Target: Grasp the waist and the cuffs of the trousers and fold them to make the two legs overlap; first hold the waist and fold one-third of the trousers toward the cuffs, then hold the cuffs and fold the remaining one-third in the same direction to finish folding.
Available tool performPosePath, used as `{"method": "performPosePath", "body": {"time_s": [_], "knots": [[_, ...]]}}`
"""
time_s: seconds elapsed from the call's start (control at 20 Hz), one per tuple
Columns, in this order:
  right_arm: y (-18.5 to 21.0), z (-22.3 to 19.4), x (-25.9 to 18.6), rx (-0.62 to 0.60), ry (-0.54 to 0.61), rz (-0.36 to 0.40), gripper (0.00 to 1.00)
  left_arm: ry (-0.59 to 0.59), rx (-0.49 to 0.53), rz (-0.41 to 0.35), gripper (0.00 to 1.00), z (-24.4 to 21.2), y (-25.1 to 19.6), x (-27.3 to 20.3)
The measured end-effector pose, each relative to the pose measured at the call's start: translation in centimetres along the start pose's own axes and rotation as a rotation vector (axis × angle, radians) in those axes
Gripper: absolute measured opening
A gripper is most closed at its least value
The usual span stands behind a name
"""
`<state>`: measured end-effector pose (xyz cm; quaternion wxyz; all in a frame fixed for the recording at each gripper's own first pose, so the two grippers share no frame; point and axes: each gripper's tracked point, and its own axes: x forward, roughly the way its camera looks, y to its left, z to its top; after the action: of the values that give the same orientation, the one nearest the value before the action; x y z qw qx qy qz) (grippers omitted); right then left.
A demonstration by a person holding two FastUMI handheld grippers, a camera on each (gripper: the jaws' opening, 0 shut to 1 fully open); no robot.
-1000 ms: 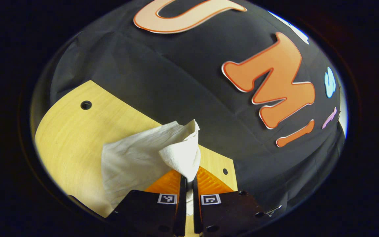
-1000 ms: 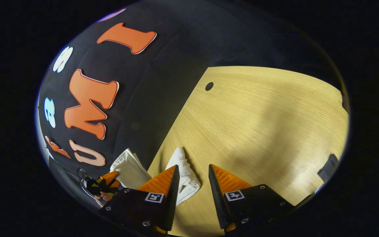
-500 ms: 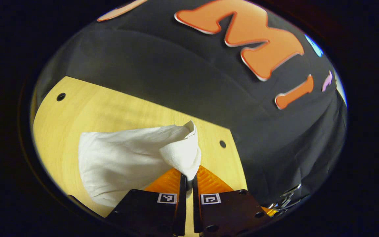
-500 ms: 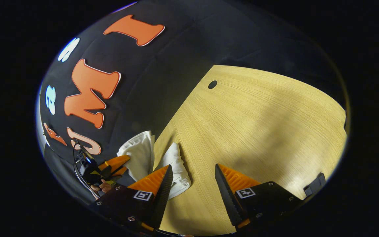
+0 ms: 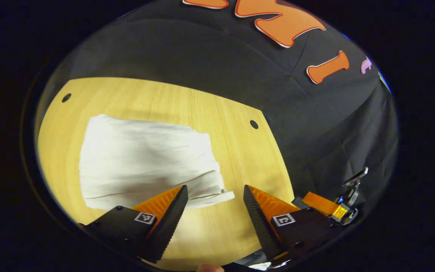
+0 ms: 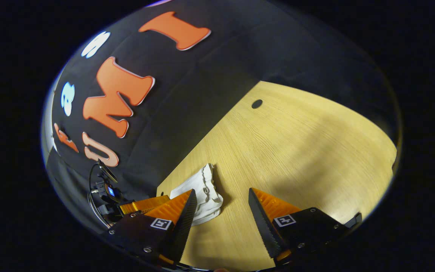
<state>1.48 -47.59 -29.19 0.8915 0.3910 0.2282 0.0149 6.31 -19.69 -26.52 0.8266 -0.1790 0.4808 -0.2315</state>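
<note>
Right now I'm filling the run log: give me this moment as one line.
left tool: open, above table | right tool: open | white trousers: folded, lying flat, unheld

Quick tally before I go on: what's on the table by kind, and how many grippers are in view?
Trousers, white, folded flat: 1
Grippers: 2, left gripper and right gripper, both with fingers apart
Wooden table: 1
Round holes in the table: 2 in the left gripper view
Total: 6

The left gripper (image 5: pixel 213 196) has let go, and the trousers (image 5: pixel 145 162) now lie folded flat.
</note>
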Motion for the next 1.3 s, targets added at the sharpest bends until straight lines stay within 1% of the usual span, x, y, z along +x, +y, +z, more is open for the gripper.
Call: {"method": "performPosePath", "body": {"time_s": [0.05, 0.1, 0.15, 0.25, 0.3, 0.35, 0.5, 0.55, 0.6, 0.65, 0.7, 0.8, 0.9, 1.0, 1.05, 1.15, 1.2, 1.3], "knots": [[1.0, 0.2, 0.0, -0.056, -0.019, 0.000, 0.89, -0.036, 0.032, 0.063, 1.00, 0.8, 1.7, -1.3], [2.2, 0.2, 0.1, -0.109, -0.035, 0.000, 0.92, -0.069, 0.062, 0.114, 1.00, 1.3, 3.3, -3.1], [3.4, 0.4, 0.0, -0.160, -0.052, 0.001, 0.97, -0.106, 0.083, 0.151, 1.00, 1.9, 4.4, -4.9], [6.0, 0.8, -0.4, -0.251, -0.098, 0.002, 0.98, -0.183, 0.138, 0.201, 1.00, 3.2, 5.7, -8.4], [7.2, 0.9, -0.5, -0.294, -0.121, 0.007, 0.98, -0.237, 0.175, 0.221, 0.96, 4.0, 6.4, -10.1], [8.4, 1.1, -0.7, -0.335, -0.146, 0.009, 0.98, -0.302, 0.210, 0.234, 1.00, 5.1, 6.9, -11.9], [12.5, 0.9, -1.2, -0.440, -0.197, 0.014, 0.98, -0.501, 0.322, 0.284, 0.99, 8.0, 7.5, -17.6], [13.8, 0.9, -1.5, -0.462, -0.214, 0.021, 0.99, -0.594, 0.357, 0.308, 0.99, 9.2, 7.5, -19.6], [15.0, 0.8, -1.8, -0.481, -0.233, 0.032, 0.99, -0.718, 0.382, 0.337, 1.00, 10.5, 7.3, -21.8], [16.3, 1.0, -2.2, -0.498, -0.257, 0.038, 0.99, -0.828, 0.408, 0.344, 0.99, 11.5, 6.4, -23.5], [17.3, 1.4, -2.2, -0.515, -0.288, 0.045, 0.98, -0.920, 0.428, 0.367, 1.00, 12.2, 6.0, -25.6], [19.5, 2.3, -2.9, -0.552, -0.358, 0.064, 0.98, -0.976, 0.458, 0.406, 0.98, 11.5, 5.3, -25.9], [21.8, 3.3, -4.2, -0.588, -0.436, 0.092, 0.98, -1.008, 0.468, 0.412, 0.98, 11.9, 5.2, -26.0], [23.1, 4.0, -5.3, -0.626, -0.498, 0.098, 0.98, -1.029, 0.455, 0.390, 0.98, 12.0, 5.0, -26.5], [23.6, 4.4, -5.7, -0.643, -0.525, 0.094, 0.98, -1.037, 0.446, 0.378, 1.00, 12.4, 4.9, -26.6], [24.2, 4.7, -6.4, -0.669, -0.565, 0.089, 0.98, -1.045, 0.441, 0.361, 0.98, 12.3, 4.5, -27.1], [24.4, 4.9, -6.7, -0.674, -0.581, 0.085, 0.98, -1.047, 0.438, 0.353, 0.96, 12.2, 4.4, -27.1], [24.1, 5.2, -7.2, -0.670, -0.598, 0.060, 0.98, -1.047, 0.428, 0.343, 0.96, 12.2, 4.4, -27.2]]}}
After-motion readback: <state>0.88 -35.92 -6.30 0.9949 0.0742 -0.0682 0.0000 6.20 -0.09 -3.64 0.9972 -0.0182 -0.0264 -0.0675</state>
